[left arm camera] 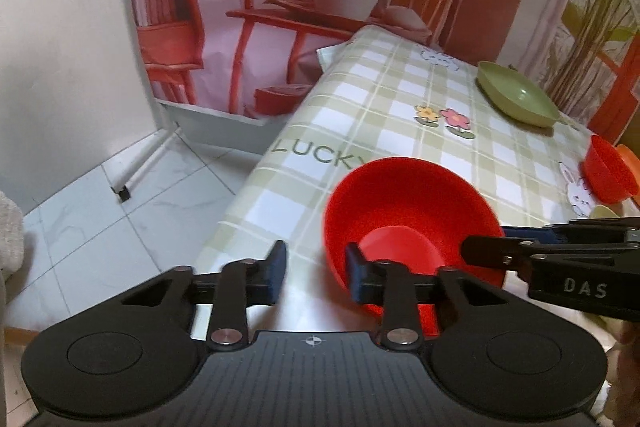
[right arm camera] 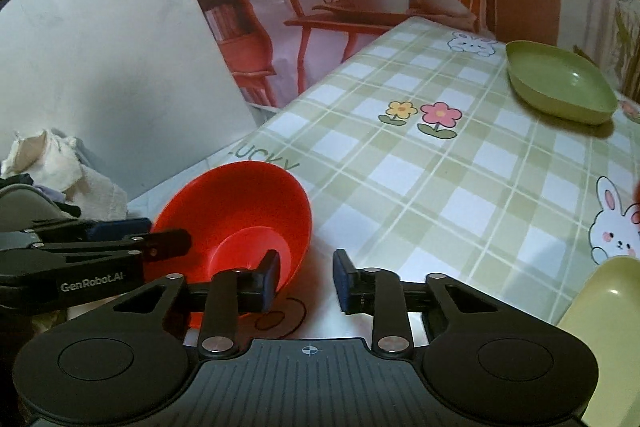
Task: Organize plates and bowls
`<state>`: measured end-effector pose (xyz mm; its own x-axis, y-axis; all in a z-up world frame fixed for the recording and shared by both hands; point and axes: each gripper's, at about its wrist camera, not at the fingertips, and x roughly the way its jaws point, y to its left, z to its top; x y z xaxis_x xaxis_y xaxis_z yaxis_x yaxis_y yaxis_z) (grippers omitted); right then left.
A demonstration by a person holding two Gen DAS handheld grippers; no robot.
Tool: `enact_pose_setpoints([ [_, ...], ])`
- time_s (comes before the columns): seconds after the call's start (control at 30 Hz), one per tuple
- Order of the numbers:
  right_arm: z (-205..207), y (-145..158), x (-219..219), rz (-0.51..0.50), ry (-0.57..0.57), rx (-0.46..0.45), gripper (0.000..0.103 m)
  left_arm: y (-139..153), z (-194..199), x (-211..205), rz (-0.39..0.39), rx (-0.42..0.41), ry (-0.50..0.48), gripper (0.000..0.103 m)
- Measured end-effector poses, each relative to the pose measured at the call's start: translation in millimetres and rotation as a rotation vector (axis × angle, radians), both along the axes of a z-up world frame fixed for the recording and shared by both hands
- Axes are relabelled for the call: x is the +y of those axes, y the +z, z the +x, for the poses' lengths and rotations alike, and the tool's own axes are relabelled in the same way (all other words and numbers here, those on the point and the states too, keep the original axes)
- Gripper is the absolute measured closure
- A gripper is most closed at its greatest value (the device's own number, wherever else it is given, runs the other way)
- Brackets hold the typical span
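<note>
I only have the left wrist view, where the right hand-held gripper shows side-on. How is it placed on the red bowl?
Observer: The right hand-held gripper straddles the rim of the red bowl. One finger is inside and the other is outside over the tablecloth. There is a clear gap, so the pads do not seem to be pressing.
Operator: What lies to its right?
Observer: A pale yellow dish sits at the near right of the table.
Operator: And off the table's left edge?
Observer: A crumpled white cloth lies there, beyond the bowl.
</note>
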<state>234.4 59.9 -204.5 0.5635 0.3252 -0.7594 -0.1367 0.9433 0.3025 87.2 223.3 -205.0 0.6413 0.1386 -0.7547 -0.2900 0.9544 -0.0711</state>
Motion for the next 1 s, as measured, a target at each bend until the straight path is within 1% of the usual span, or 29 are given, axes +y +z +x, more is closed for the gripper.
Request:
enact_pose_setpoints([
  [0.03,-0.1,0.8,1.3,0.004,0.004,-0.001,0.083,0.4,0.7,-2.6,0.001,-0.001,-0.009,0.087],
  [0.07,-0.1,1.3,2.3,0.007,0.009,-0.004,0.087,0.9,1.4,-6.3,0.011,0.001,-0.016,0.091],
  [0.1,0.0,2.2,3.6,0.010,0.016,-0.006,0.091,1.1,2.0,-9.9,0.031,0.006,-0.013,0.091],
  [0.17,-1.9,4.0,6.6,0.007,0.023,-0.011,0.092,1.0,1.4,-12.3,0.054,0.013,-0.010,0.092],
  [0.3,-5.9,6.7,5.2,0.009,0.011,-0.017,0.092,3.0,1.2,-14.2,0.031,0.016,-0.014,0.092],
  [0.43,-9.7,9.3,-3.9,0.032,-0.028,-0.012,0.093,10.7,4.0,-22.4,0.037,0.011,-0.034,0.092],
  [0.57,-15.9,16.9,-13.9,0.027,-0.061,-0.028,0.093,18.2,8.1,-31.2,0.033,-0.002,-0.055,0.092],
  [0.8,-26.3,39.4,-39.2,0.007,-0.135,-0.077,0.093,35.6,20.1,-61.2,0.058,-0.034,-0.116,0.091],
  [0.87,-29.3,43.3,-49.6,0.010,-0.160,-0.090,0.094,41.9,24.0,-72.1,0.074,-0.059,-0.145,0.091],
  [1.0,-35.4,52.8,-77.3,0.031,-0.223,-0.112,0.095,51.3,34.7,-94.7,0.087,-0.083,-0.188,0.091],
])
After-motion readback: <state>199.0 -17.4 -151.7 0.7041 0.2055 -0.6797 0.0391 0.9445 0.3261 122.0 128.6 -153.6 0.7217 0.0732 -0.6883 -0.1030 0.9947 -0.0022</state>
